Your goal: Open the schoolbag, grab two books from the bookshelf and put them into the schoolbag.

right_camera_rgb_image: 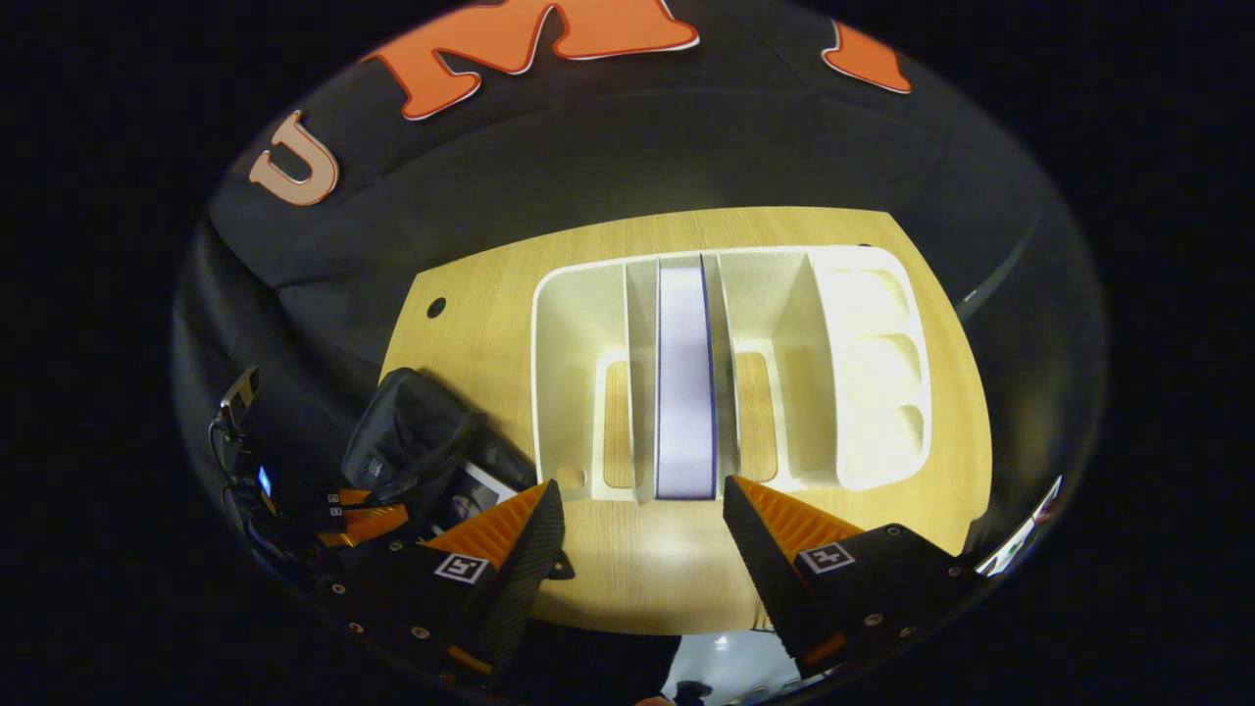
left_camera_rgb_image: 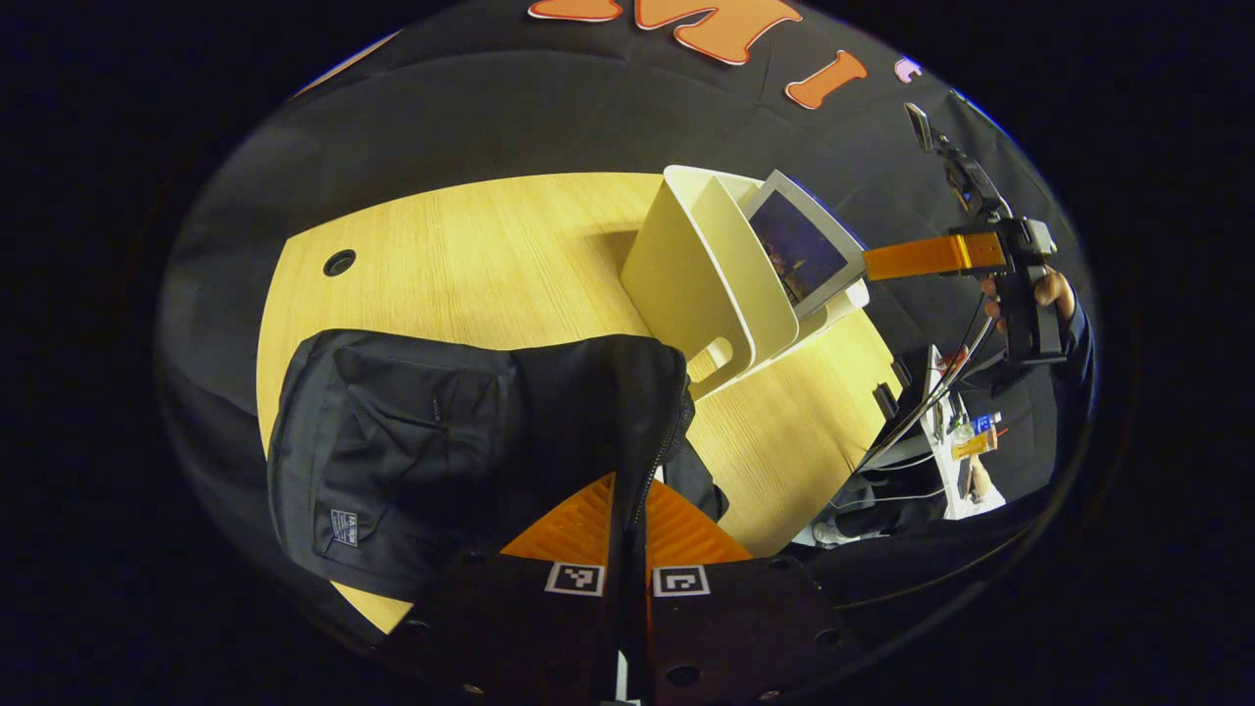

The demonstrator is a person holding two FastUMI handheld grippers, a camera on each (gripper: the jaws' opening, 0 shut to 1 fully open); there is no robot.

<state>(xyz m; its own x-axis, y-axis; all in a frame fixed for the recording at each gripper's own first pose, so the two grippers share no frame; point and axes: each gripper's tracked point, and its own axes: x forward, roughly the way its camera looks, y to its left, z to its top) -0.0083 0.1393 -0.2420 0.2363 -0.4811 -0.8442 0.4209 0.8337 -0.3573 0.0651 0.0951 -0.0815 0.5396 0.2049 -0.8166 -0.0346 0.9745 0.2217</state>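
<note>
The wooden bench (right_camera_rgb_image: 677, 569) carries a white bookshelf (right_camera_rgb_image: 578, 294) and, beside it, the black schoolbag (left_camera_rgb_image: 412, 441). One book (right_camera_rgb_image: 684, 382) stands in a middle slot. The left gripper (left_camera_rgb_image: 627, 529) pinches the schoolbag's zippered edge; the right gripper (right_camera_rgb_image: 642, 520) gapes before the book.

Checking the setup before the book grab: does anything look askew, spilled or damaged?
Nothing stands out. The bookshelf sits upright on the table with one book standing in a slot. The left gripper pinches the schoolbag edge; the right gripper is open.
</note>
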